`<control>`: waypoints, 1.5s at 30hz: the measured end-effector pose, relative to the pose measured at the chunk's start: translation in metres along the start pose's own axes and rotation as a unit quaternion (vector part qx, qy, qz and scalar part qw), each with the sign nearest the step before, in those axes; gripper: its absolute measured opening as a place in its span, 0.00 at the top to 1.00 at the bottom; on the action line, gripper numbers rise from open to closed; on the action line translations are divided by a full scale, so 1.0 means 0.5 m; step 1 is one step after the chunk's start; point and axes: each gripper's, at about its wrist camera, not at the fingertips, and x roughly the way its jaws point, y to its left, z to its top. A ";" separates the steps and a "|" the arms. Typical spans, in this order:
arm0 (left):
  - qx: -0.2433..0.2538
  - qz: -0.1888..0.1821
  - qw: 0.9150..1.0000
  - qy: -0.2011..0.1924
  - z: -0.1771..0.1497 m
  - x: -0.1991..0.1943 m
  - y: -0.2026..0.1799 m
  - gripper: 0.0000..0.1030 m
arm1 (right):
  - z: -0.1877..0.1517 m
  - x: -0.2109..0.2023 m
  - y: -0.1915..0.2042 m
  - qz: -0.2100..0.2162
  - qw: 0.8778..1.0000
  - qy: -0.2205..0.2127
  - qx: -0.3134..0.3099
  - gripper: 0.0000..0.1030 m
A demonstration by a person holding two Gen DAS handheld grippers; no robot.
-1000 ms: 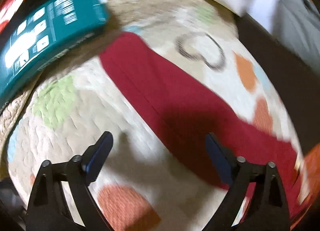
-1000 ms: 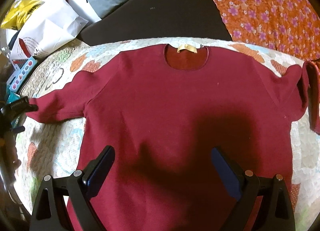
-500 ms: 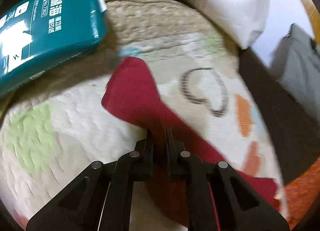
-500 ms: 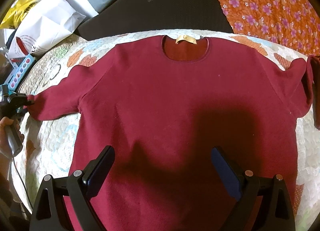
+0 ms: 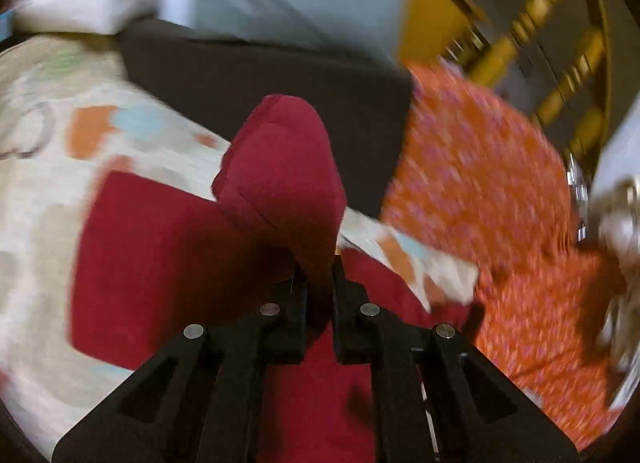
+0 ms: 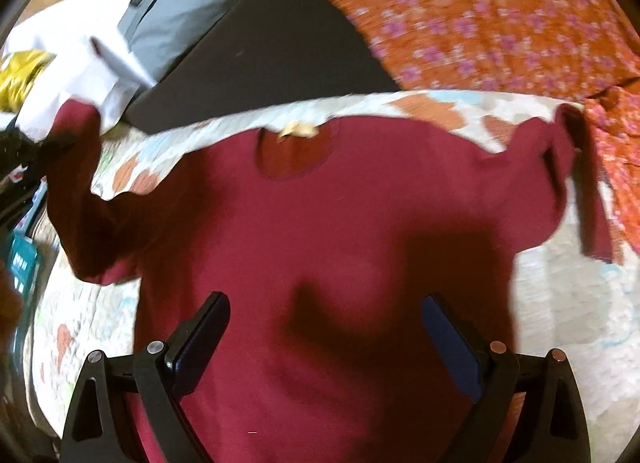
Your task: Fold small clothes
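- So, we've got the left gripper (image 5: 318,263) clamped on the left sleeve (image 5: 280,167) of the red sweater (image 6: 320,243), cuff end sticking up past the jaws toward 12 o'clock.
- In the right wrist view that sleeve (image 6: 80,199) hangs lifted at 9 o'clock, off the patchwork quilt (image 6: 560,303), while the body of the sweater lies flat and face up in the middle, neckline with its tan label (image 6: 298,129) at 12.
- The right gripper (image 6: 324,343) hovers over the lower chest, jaws wide apart, nothing in them.
- Our take on doing this well: carry the sleeve across toward 3 o'clock, low and level, so it lands flat on the chest instead of dragging the shoulder with it.
- We'd probably park the right gripper on the body to pin it, since knit like this slides easily on a quilt.
- Watch the right sleeve (image 6: 568,167) at 2 o'clock, it's already bunched near the orange floral cloth (image 6: 480,15) and will want smoothing.
- Let go only once the cuff lies down without a twist.
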 end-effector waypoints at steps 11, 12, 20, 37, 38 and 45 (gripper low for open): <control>0.067 0.008 0.986 0.151 -0.145 0.151 -0.095 0.82 | -0.012 0.002 -0.172 -0.035 0.997 0.018 0.067 0.07; 0.087 0.007 0.984 0.152 -0.141 0.126 -0.103 0.72 | -0.011 0.001 -0.181 -0.032 0.997 0.017 0.073 0.07; 0.149 0.138 0.977 0.066 -0.126 -0.036 -0.023 0.26 | 0.031 0.005 -0.145 0.009 0.998 -0.005 0.056 0.07; 0.118 0.250 0.956 0.096 -0.138 0.031 0.113 0.26 | 0.051 0.119 -0.052 -0.043 0.998 0.043 -0.021 0.28; 0.114 0.249 0.957 0.094 -0.135 0.029 0.113 0.26 | 0.030 0.096 -0.102 -0.049 0.998 0.039 0.013 0.28; 0.111 0.248 0.958 0.094 -0.135 0.028 0.103 0.26 | -0.016 0.046 -0.236 0.018 0.995 0.019 0.093 0.27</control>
